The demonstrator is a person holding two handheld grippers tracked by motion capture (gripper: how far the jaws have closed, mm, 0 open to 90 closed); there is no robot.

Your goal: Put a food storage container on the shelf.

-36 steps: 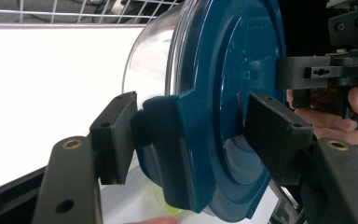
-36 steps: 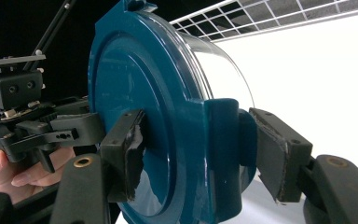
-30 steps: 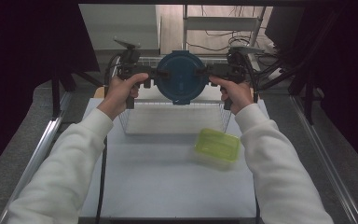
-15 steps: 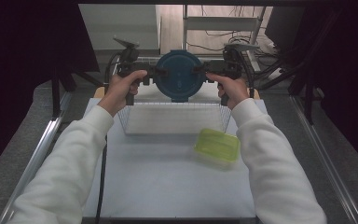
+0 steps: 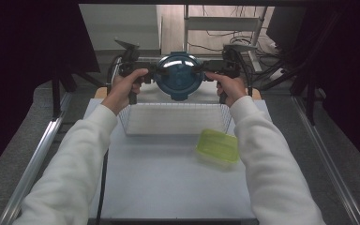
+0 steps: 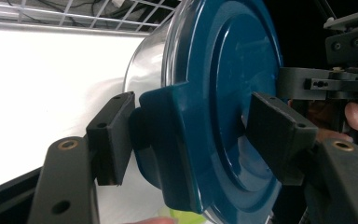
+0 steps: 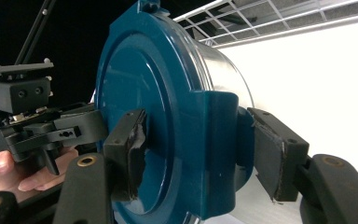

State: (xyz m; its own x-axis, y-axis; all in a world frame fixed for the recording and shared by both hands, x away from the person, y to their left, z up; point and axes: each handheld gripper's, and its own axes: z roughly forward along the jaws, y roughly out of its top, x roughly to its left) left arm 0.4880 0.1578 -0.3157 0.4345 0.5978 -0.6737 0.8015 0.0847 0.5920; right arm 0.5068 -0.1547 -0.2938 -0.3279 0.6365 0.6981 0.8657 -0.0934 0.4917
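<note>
Lidded container [image 5: 178,75]: between left gripper [image 5: 151,74] and right gripper [image 5: 207,72], above wire basket's [image 5: 130,123] far edge, apparently clear of it. Flat box [image 5: 217,147]: on table [image 5: 159,187], before basket's right corner.

I carried the blue-lidded container [image 5: 178,75], clamped on either side between my left gripper [image 5: 153,74] and right gripper [image 5: 205,73], slightly farther from me, beyond the wire basket's [image 5: 174,118] far edge, and my forearms stretched out with it.
</note>
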